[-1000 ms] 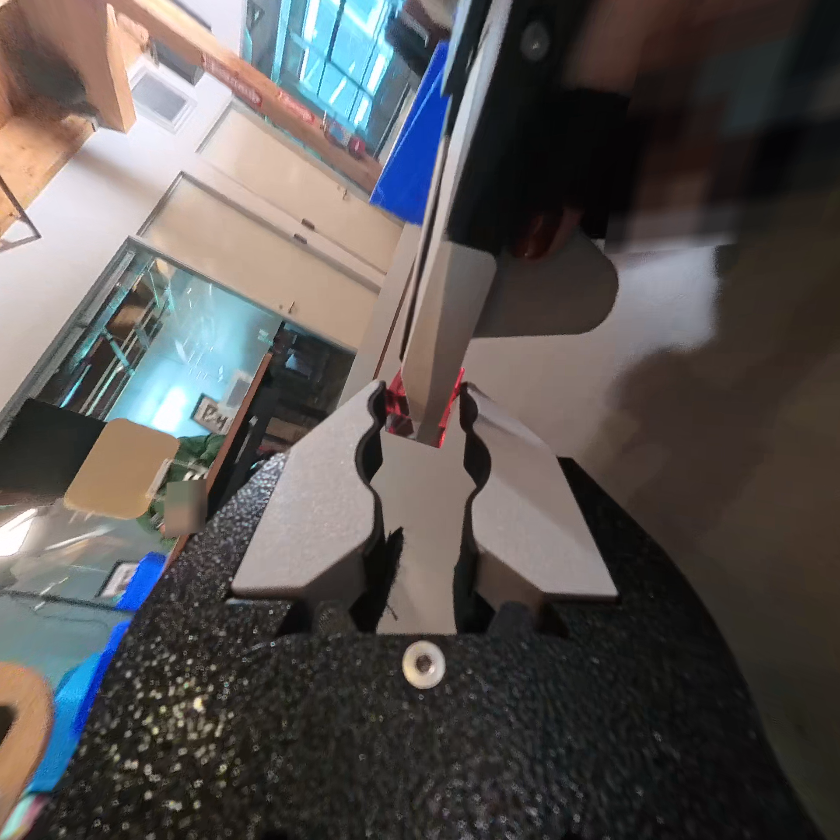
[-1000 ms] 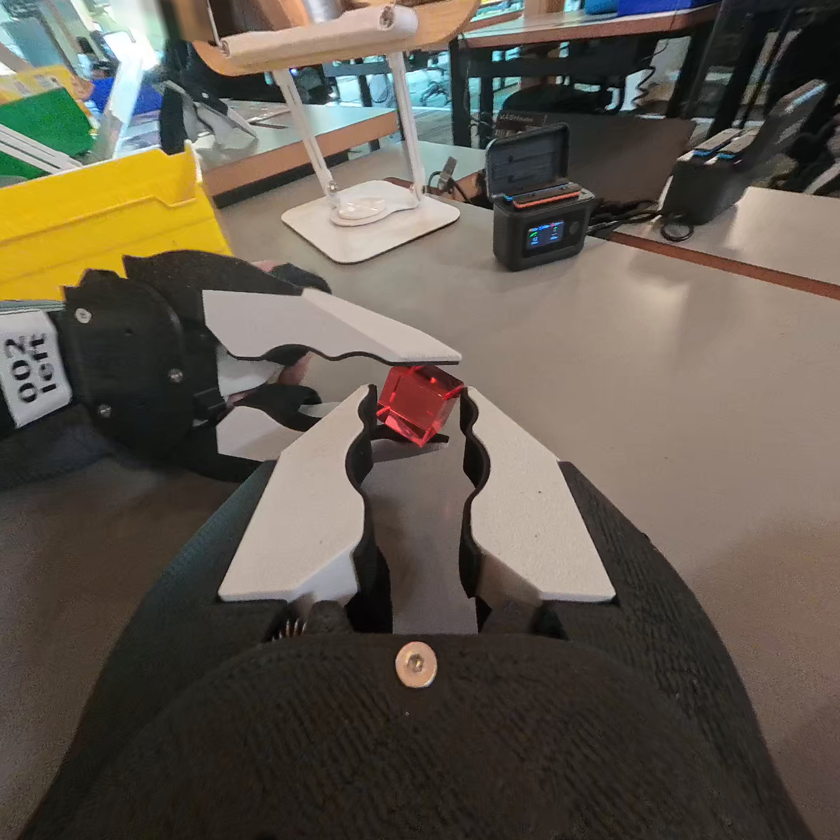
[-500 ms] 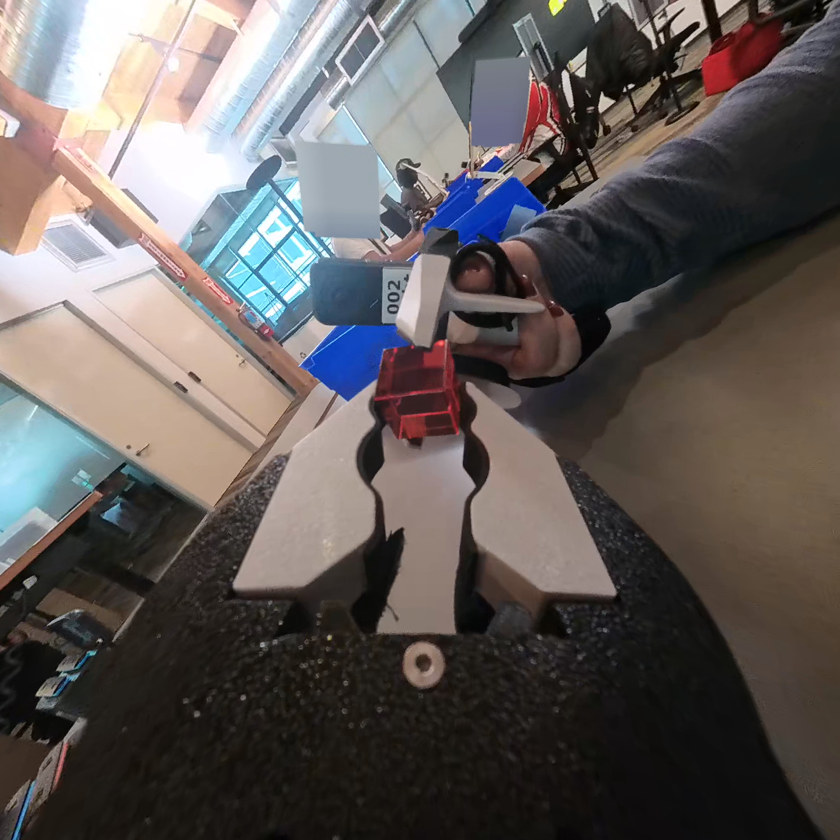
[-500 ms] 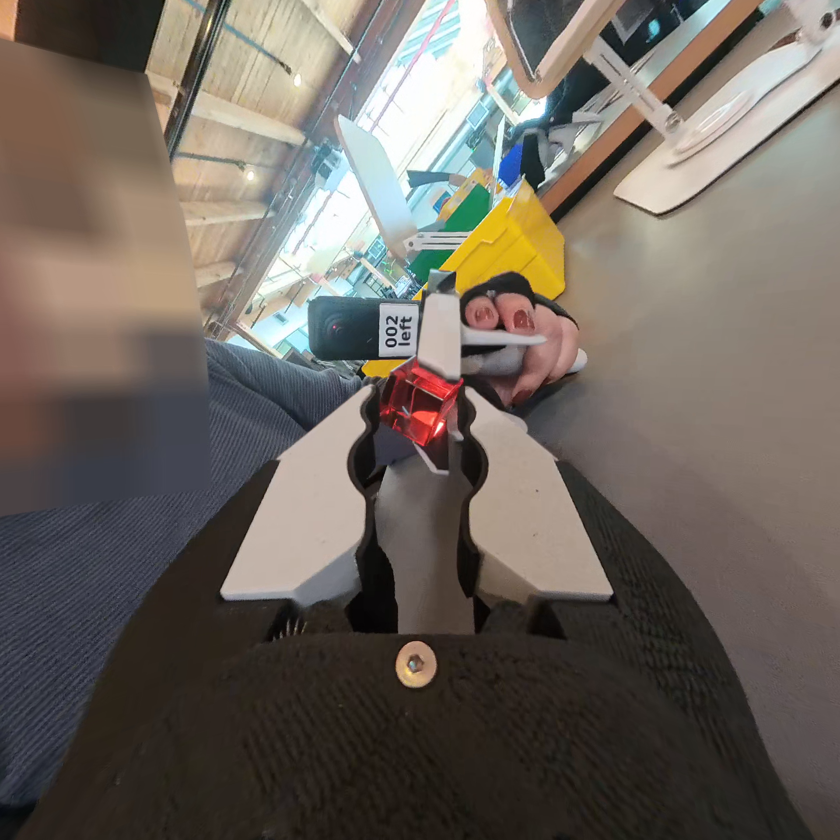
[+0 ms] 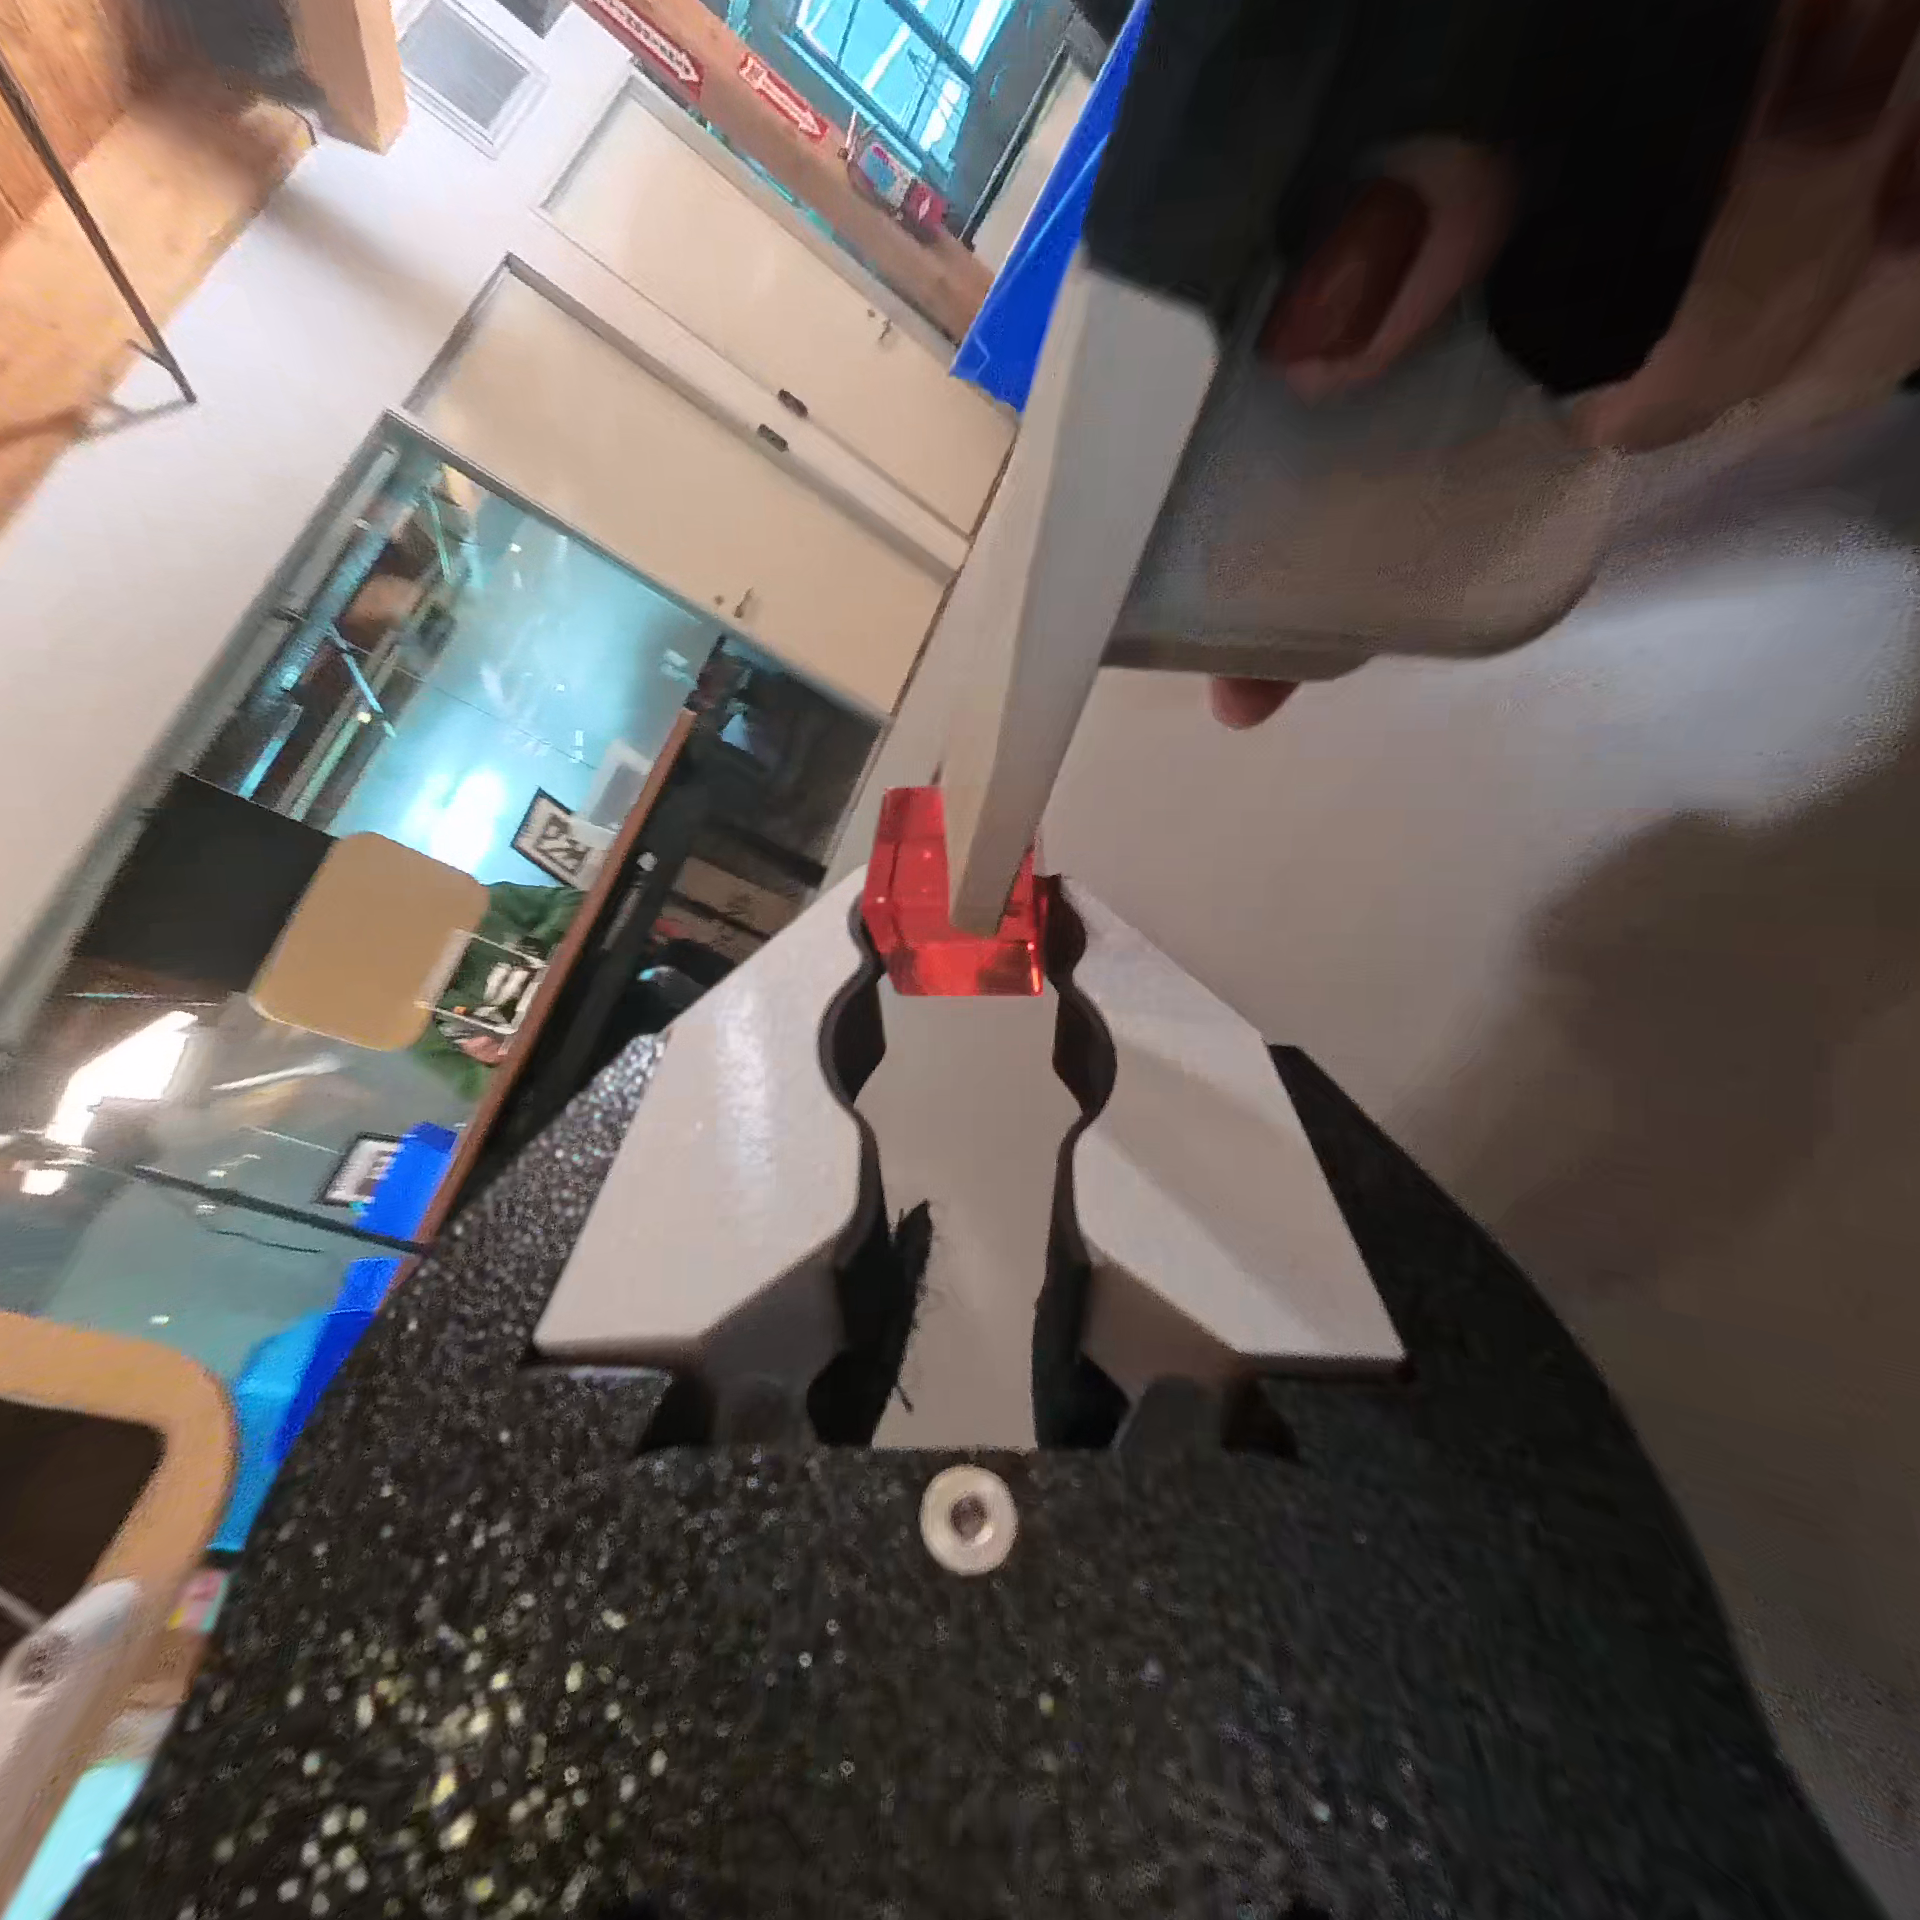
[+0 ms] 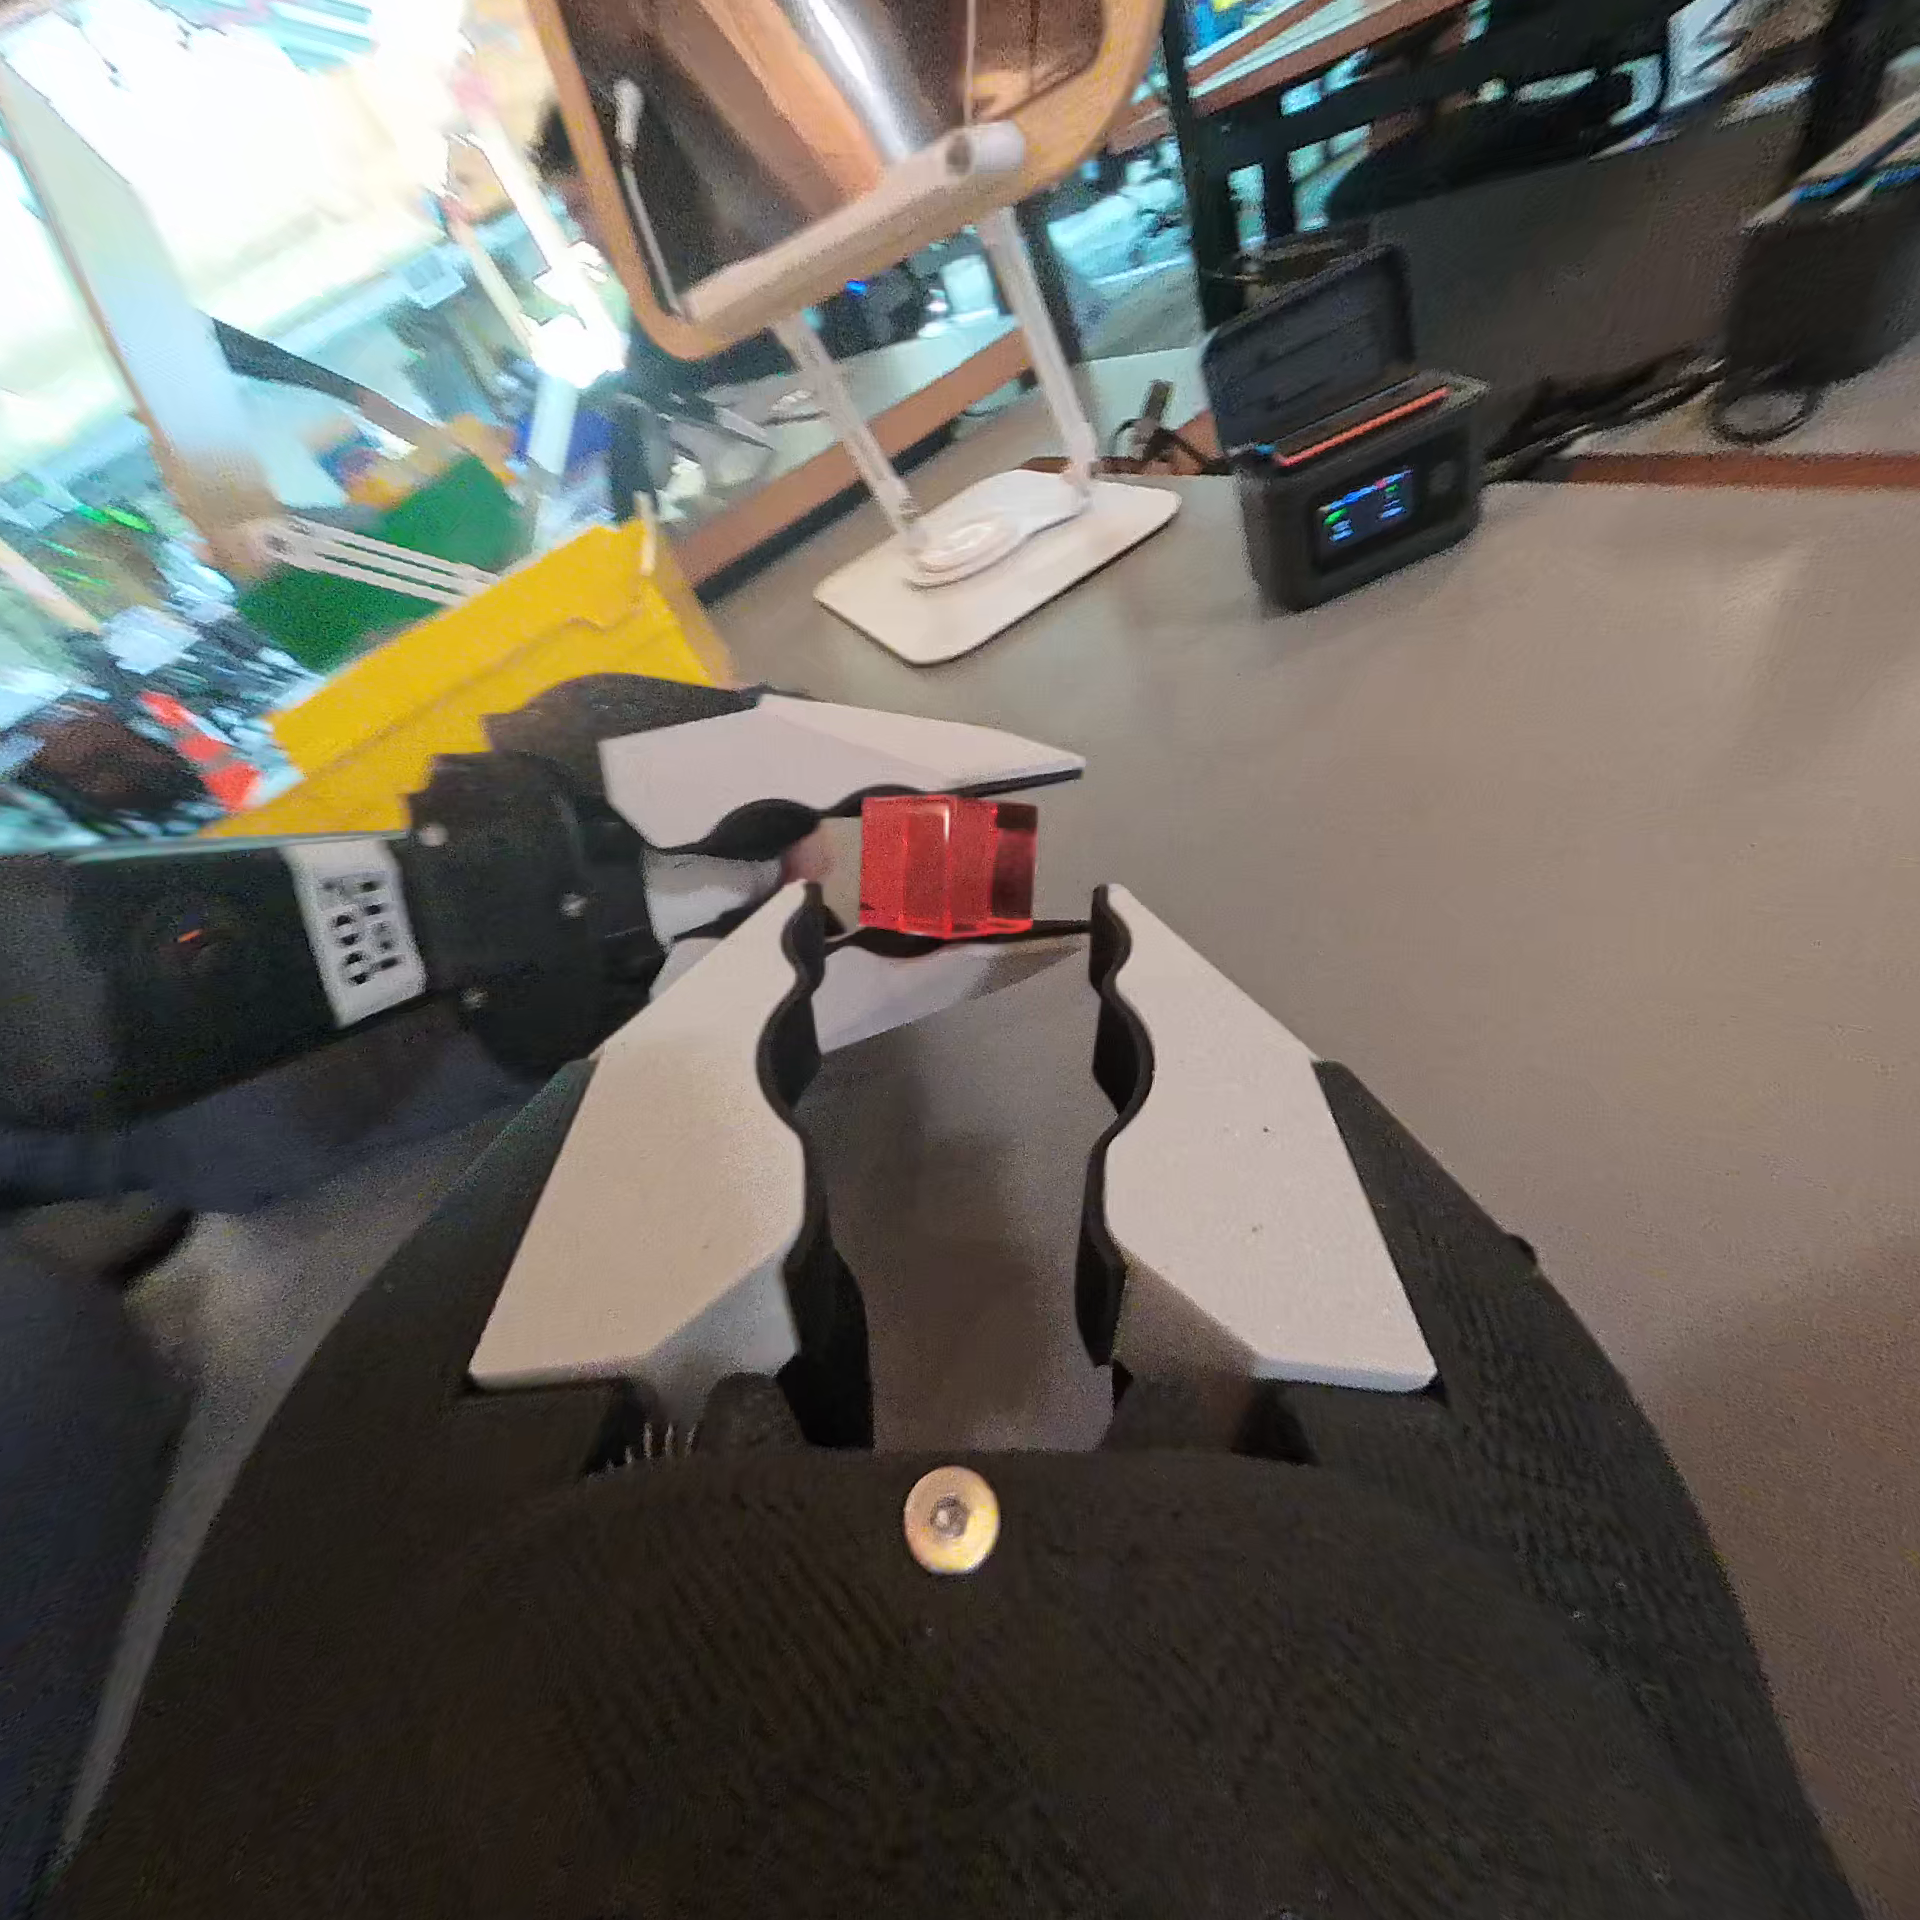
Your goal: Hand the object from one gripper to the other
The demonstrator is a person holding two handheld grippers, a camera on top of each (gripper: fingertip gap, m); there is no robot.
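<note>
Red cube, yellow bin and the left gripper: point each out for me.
red cube (image 6: 940, 868), right wrist view, its front face
yellow bin (image 6: 499, 675), right wrist view, its side wall
left gripper (image 5: 961, 935), left wrist view, between its fingertips

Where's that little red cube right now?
The red cube is held off the grey table, pinched in the left tongs, which reach in from the left of the right wrist view. The open right tongs sit just short of it.

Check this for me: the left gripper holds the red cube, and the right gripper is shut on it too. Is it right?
Not quite. The left gripper does hold the cube, but the right gripper is open: the right wrist view shows its fingers spread wider than the cube.
</note>
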